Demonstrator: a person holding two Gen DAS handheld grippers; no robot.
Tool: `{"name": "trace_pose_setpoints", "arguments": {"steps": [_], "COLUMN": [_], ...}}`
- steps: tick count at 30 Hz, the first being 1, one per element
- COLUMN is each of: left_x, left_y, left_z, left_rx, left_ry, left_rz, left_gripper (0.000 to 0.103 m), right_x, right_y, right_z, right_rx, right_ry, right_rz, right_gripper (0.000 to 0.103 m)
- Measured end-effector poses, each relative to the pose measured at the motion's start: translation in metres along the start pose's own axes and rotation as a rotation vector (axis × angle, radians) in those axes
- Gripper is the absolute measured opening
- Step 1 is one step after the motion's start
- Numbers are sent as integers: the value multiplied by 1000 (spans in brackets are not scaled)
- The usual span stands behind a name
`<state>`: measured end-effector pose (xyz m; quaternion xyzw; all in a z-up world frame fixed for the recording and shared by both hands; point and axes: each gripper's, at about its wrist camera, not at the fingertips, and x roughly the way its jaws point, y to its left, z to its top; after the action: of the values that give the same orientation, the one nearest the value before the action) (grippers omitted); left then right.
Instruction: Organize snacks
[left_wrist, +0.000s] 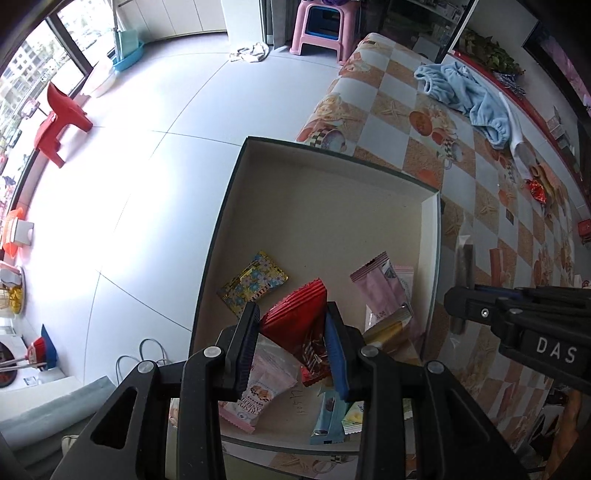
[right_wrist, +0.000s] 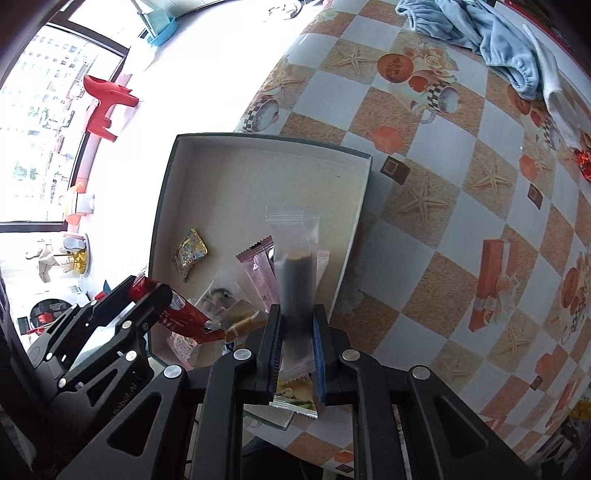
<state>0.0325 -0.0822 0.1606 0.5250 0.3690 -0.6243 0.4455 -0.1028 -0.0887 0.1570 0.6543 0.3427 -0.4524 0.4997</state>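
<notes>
My left gripper (left_wrist: 291, 314) is shut on a red ridged snack packet (left_wrist: 295, 317), held over the near end of a shallow dark-rimmed box (left_wrist: 332, 155). In the right wrist view the same red packet (right_wrist: 173, 314) shows in the left gripper at lower left. My right gripper (right_wrist: 297, 314) is shut on a clear wrapper with a dark bar (right_wrist: 297, 280), hanging just above the box's right wall (right_wrist: 354, 221). Inside the box lie a gold flowered packet (left_wrist: 253, 282), pink wrappers (left_wrist: 376, 284), a gold bar (left_wrist: 388, 328), a pink cookie pack (left_wrist: 258, 391) and a blue packet (left_wrist: 328, 410).
The box sits at the corner of a table with a checked orange-and-white cloth (right_wrist: 443, 184). A blue towel (left_wrist: 465, 92) and a red candy wrapper (left_wrist: 535, 190) lie farther along the table. Grey floor tiles (left_wrist: 147, 166), a red stool (left_wrist: 59, 122) and a pink stool (left_wrist: 321, 29) lie beyond.
</notes>
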Motion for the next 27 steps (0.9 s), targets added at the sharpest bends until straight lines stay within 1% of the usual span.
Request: {"name": "trace_pose_setpoints", "arguments": {"steps": [3,5,6,7,8,9,10,11,12,13,14,17,19,23,24,25,26,27], "left_x": [7,9,10,10,10,9,8,7,6,7,6,8,10,7,6,6,6,6], "left_y": [-2,-3,-4,-5,-6,-6,-7,-8,-8,-9,-9,-11,-12,-17,-19,-19,-20,-20], "left_z": [-3,-4,-5,-6,-7,-8,-9,-9,-10,-11,-11,-13,-14,-20,-21,-21,-22,-23], "left_rx": [8,18,24,28,33,34,37,39,41,42,41,44,46,67,69,70,68,67], "left_ry": [21,22,24,25,23,16,6,1,3,8,11,32,53,47,48,50,54,60], "left_rz": [8,15,15,15,21,28,35,38,41,42,42,43,28,37,34,28,19,6], "left_gripper": [39,41,47,58,65,75,79,79,80,80,81,83,84,87,88,90,95,103], "right_x": [5,8,9,10,10,11,10,10,7,2,0,-4,-6,-8,-7,-7,-7,-8], "right_y": [4,6,8,8,8,9,7,7,5,5,4,2,0,-6,-8,-10,-11,-12], "right_z": [5,7,7,7,6,5,4,3,2,1,1,0,-2,-8,-10,-12,-14,-15], "right_rx": [-6,-14,-19,-21,-24,-25,-23,-19,-16,-18,-19,-16,-7,11,15,18,20,20], "right_ry": [12,24,32,35,37,39,39,35,18,-8,-12,-9,-13,-3,1,6,4,-2], "right_rz": [-2,-12,-17,-18,-21,-27,-30,-35,-39,-47,-56,-54,-57,-62,-65,-67,-64,-63], "right_gripper": [17,17,17,17,17,19,37,53,79,81,81,81,81,81,82,100,103,103]}}
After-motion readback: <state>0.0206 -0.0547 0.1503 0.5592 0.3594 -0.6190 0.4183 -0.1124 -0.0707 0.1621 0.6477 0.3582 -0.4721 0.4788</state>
